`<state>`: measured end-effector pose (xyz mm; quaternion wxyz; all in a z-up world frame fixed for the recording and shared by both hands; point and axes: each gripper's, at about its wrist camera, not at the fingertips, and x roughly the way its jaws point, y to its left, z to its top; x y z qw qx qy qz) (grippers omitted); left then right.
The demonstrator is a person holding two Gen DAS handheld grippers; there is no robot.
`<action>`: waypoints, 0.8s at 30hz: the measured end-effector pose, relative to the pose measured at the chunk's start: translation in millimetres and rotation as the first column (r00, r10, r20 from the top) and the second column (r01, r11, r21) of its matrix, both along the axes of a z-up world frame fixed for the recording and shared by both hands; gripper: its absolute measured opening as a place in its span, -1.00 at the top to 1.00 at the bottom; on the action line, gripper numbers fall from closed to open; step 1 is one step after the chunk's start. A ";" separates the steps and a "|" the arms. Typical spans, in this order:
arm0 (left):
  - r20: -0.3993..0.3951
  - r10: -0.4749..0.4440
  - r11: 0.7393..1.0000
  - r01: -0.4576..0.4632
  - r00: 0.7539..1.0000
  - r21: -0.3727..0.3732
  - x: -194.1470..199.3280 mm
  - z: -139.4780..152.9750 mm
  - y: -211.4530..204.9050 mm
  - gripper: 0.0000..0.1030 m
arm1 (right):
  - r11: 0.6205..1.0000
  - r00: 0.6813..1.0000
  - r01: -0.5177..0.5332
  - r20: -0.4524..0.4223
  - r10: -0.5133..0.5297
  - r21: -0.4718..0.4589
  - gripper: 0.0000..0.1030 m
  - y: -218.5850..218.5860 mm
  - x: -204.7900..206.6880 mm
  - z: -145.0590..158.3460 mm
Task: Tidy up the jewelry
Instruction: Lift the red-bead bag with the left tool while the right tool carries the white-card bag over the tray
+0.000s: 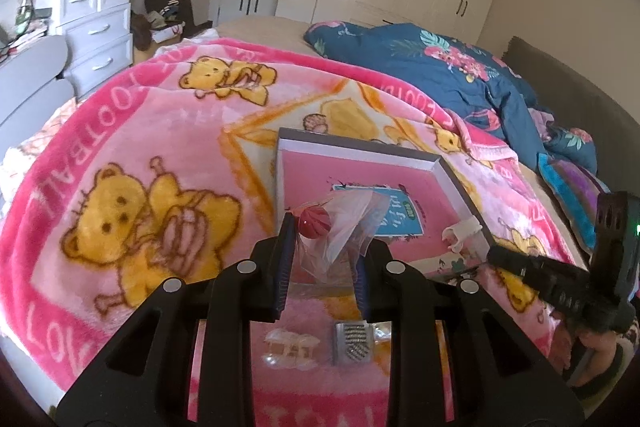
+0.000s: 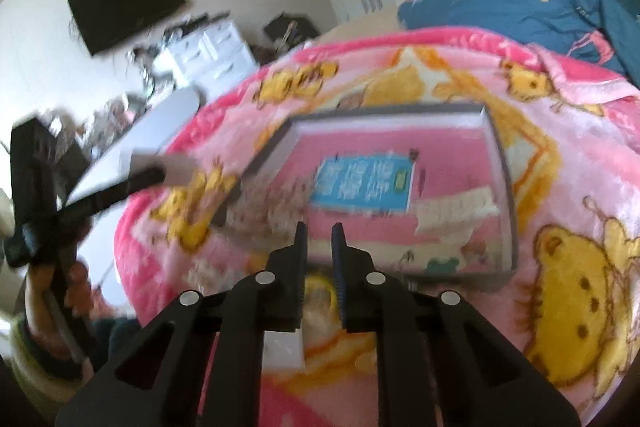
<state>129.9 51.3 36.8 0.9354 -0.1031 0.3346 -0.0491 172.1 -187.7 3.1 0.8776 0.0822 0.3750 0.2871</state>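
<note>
Jewelry bag [image 1: 340, 227], clear plastic with a red bead inside, is clamped in the left gripper [image 1: 322, 255] above the near edge of the open box [image 1: 360, 151] on the bed's pink blanket [image 1: 120, 131]. The right gripper [image 2: 320, 259] holds nothing, its jaws a narrow gap apart, near the box's front edge. A white clip [image 1: 460, 233] lies in the box's near right corner.

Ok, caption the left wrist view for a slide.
Left gripper holds a clear plastic bag over the grey-rimmed pink box.

A clear plastic bag [image 1: 344, 223] with a red bead [image 1: 316, 221] hangs crumpled above the open pink-lined box [image 1: 360, 155].
</note>
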 end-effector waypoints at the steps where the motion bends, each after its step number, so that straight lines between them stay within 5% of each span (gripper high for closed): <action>1: -0.005 -0.006 1.000 0.006 1.000 0.001 2.3 -1.9 -2.6 0.65 | 1.000 1.000 -0.014 -0.009 0.014 -0.006 0.46 0.6 -2.4 -3.2; 4: -0.018 -0.021 1.000 0.021 1.000 0.006 8.9 -7.5 -9.5 0.65 | 0.997 0.997 -0.065 -0.051 0.063 -0.044 0.20 8.3 -15.8 -20.1; 13: -0.041 -0.051 0.998 0.052 0.998 0.029 21.8 -15.7 -26.0 0.65 | 0.975 0.968 -0.210 -0.154 0.197 -0.077 0.00 54.1 -45.1 -62.5; 15: -0.044 -0.052 0.998 0.053 0.998 0.028 24.3 -16.8 -27.4 0.65 | 0.971 0.966 -0.224 -0.149 0.210 -0.082 0.01 61.7 -43.5 -64.3; 17: -0.046 -0.053 0.998 0.054 0.998 0.030 26.8 -17.3 -28.9 0.65 | 0.968 0.967 -0.227 -0.140 0.212 -0.105 0.33 67.9 -43.6 -66.4; 19: -0.044 -0.054 0.998 0.056 0.998 0.033 28.6 -16.7 -29.9 0.65 | 0.969 0.967 -0.229 -0.135 0.215 -0.097 0.41 68.8 -42.6 -65.8; 24: -0.042 -0.046 0.998 0.047 0.998 0.034 40.2 -15.9 -28.0 0.65 | 0.977 0.975 -0.208 -0.096 0.202 -0.055 0.43 54.7 -33.4 -47.6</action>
